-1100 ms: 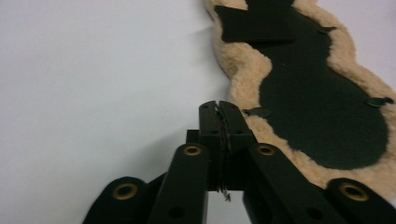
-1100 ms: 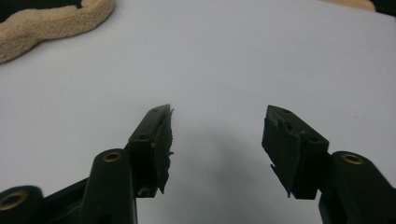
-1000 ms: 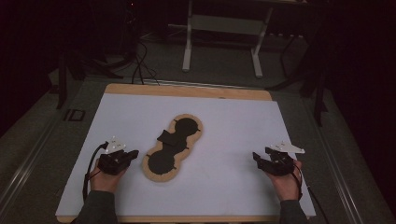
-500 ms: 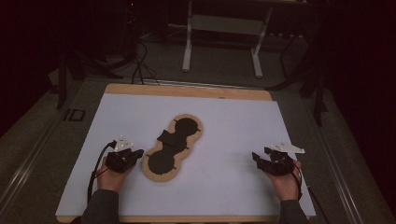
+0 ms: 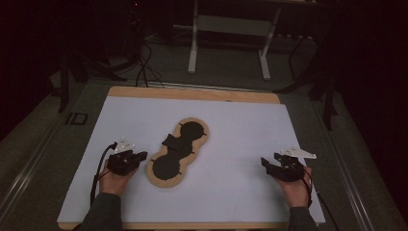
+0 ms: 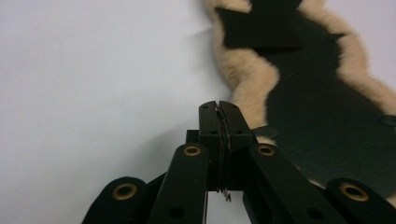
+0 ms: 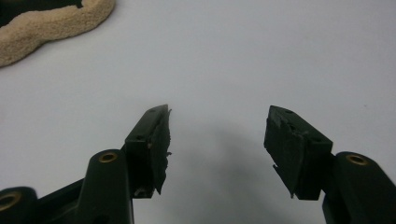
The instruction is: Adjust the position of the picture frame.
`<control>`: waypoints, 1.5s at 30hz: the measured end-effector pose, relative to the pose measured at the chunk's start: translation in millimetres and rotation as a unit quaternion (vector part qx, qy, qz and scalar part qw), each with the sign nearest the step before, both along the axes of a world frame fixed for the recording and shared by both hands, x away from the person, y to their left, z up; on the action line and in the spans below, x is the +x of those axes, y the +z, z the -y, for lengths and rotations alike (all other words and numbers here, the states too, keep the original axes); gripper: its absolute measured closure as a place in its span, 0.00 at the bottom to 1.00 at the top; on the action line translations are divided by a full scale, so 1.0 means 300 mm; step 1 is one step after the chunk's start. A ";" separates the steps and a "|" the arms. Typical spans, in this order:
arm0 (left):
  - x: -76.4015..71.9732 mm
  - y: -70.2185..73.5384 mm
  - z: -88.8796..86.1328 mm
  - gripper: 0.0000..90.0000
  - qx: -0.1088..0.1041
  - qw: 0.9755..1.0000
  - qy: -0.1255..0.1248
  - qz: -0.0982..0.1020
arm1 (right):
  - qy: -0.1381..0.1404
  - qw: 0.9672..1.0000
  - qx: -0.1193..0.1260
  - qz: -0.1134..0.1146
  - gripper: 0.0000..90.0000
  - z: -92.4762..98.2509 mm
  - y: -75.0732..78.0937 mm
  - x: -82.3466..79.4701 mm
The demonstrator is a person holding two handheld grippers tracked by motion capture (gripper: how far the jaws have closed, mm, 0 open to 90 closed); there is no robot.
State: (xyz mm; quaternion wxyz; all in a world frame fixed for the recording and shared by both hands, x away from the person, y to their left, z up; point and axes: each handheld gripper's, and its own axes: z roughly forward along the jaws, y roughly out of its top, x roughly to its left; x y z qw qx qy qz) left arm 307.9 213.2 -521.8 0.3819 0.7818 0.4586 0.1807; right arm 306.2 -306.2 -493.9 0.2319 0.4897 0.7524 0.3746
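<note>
A peanut-shaped black pad with a tan fleece rim [image 5: 180, 149] lies in the middle of the white sheet [image 5: 235, 130]. A small black flap [image 5: 169, 141] sticks up on its left side. My left gripper [image 5: 143, 155] rests on the sheet just left of the pad's lower lobe. In the left gripper view its jaws are pressed together with nothing between them [image 6: 218, 109], tips beside the fleece rim [image 6: 247, 88]. My right gripper [image 5: 265, 163] sits well right of the pad. In the right gripper view it stands open [image 7: 217, 126] over bare sheet, with the fleece rim [image 7: 51, 21] at the far upper left.
The sheet covers a wooden board [image 5: 192, 94] whose edge shows along the back. Beyond the table are a dark floor, cables [image 5: 144, 62] and a grey stand [image 5: 228, 29]. Cables trail back from both grippers along the person's hands.
My left gripper has edged slightly right, toward the pad's fleece rim. The right gripper and the pad have stayed put.
</note>
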 end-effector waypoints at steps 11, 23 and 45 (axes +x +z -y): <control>0.070 -0.008 0.058 0.93 -0.018 1.000 -0.006 -0.006 | -0.003 1.000 0.007 0.001 0.44 0.008 0.002 -0.001; 0.115 -0.058 0.062 0.96 -0.032 0.999 -0.015 -0.027 | -0.006 1.000 0.012 -0.002 0.44 0.019 -0.001 0.001; 0.070 -0.059 0.098 1.00 -0.008 0.998 -0.051 -0.032 | -0.002 1.000 0.001 -0.005 0.46 0.011 -0.004 0.001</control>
